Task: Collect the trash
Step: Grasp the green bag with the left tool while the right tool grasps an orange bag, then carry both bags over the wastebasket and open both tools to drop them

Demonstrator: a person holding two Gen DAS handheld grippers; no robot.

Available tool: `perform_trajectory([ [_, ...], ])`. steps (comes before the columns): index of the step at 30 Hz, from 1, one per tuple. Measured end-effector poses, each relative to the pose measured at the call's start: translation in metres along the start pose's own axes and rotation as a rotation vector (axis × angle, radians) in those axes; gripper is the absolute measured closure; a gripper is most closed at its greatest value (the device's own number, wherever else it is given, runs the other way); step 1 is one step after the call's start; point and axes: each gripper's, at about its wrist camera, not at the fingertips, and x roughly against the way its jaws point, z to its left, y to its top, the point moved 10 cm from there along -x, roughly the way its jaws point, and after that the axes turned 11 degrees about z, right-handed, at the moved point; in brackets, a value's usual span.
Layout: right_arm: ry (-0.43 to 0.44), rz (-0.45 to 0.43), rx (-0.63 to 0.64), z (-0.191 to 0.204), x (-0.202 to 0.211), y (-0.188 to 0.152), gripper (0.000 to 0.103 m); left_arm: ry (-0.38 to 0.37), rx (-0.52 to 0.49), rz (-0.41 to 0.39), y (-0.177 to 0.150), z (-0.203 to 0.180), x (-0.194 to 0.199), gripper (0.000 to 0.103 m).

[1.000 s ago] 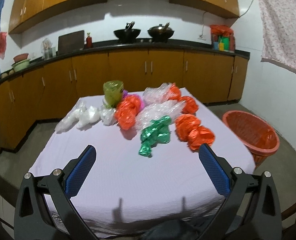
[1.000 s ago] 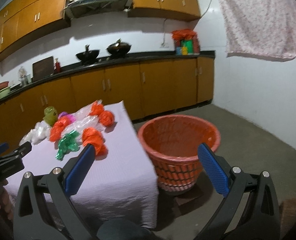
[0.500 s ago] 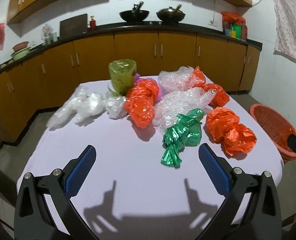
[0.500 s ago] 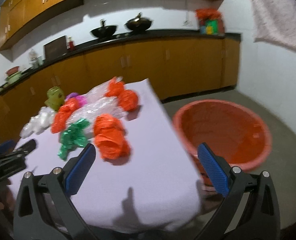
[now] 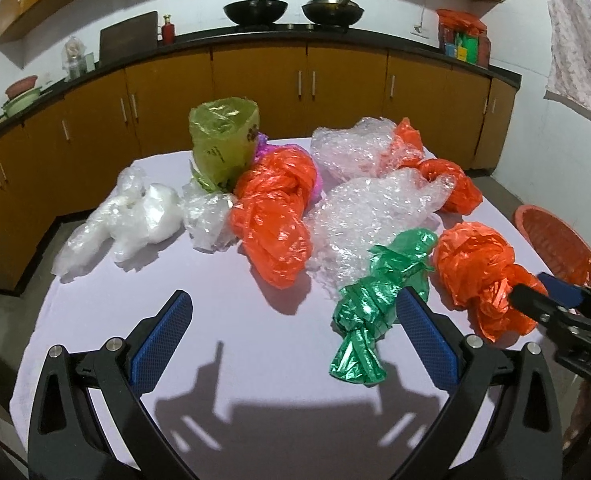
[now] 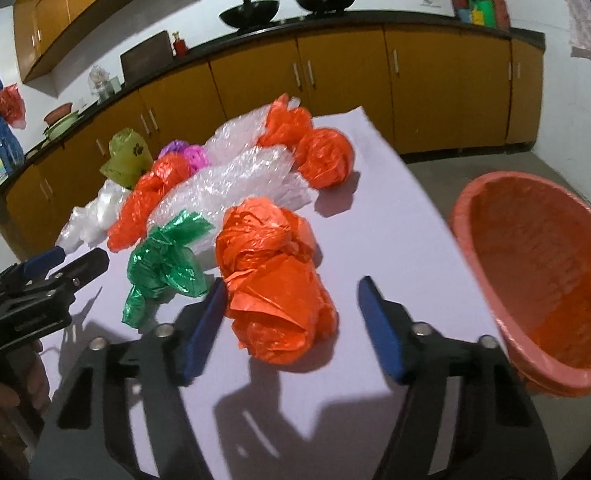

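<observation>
Crumpled plastic bags lie on a table with a lilac cloth (image 5: 223, 320). My right gripper (image 6: 291, 304) straddles the nearest orange bag (image 6: 271, 280). Its jaws are closing; the left pad is at the bag's edge and the right pad stands off it. The left wrist view shows the same orange bag (image 5: 475, 272) with the right gripper (image 5: 535, 296) at its near end. My left gripper (image 5: 295, 308) hangs open over bare cloth, and its right finger is beside a green bag (image 5: 375, 300). The orange basket (image 6: 535, 260) stands on the floor off the table's right edge.
Behind lie bubble wrap (image 5: 367, 216), a second orange bag (image 5: 275, 216), a third one (image 5: 451, 188), a yellow-green bag (image 5: 223, 140) and white bags (image 5: 135, 216). Wooden cabinets and a counter with two woks run along the far wall.
Both grippers have come forward and down over the table. The right one swung from the basket to the near orange bag and its jaws have narrowed around it.
</observation>
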Motion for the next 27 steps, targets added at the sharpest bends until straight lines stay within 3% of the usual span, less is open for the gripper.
perform_trajectory([
  [2, 0.009, 0.008, 0.013, 0.001, -0.002, 0.0, 0.066, -0.005, -0.013, 0.008, 0.0, -0.005, -0.004, 0.002],
  [7, 0.012, -0.002, 0.021, -0.002, 0.002, -0.005, 0.087, -0.037, -0.019, 0.036, -0.002, -0.02, -0.014, 0.011],
  [9, 0.013, -0.014, 0.011, -0.006, 0.007, -0.006, 0.091, -0.051, -0.023, 0.047, -0.001, -0.028, -0.019, 0.014],
  [16, -0.008, -0.058, -0.018, -0.026, 0.031, -0.009, 0.094, -0.055, -0.046, 0.073, 0.0, -0.045, -0.031, 0.023],
  [19, -0.017, -0.078, -0.046, -0.038, 0.042, -0.01, 0.094, -0.054, -0.038, 0.102, -0.001, -0.046, -0.038, 0.034],
  [23, -0.035, -0.106, -0.086, -0.056, 0.059, -0.011, 0.094, -0.084, -0.023, 0.137, -0.005, -0.047, -0.046, 0.06],
  [27, -0.065, -0.14, -0.125, -0.075, 0.078, -0.012, 0.094, -0.107, -0.032, 0.127, -0.006, -0.052, -0.042, 0.064],
])
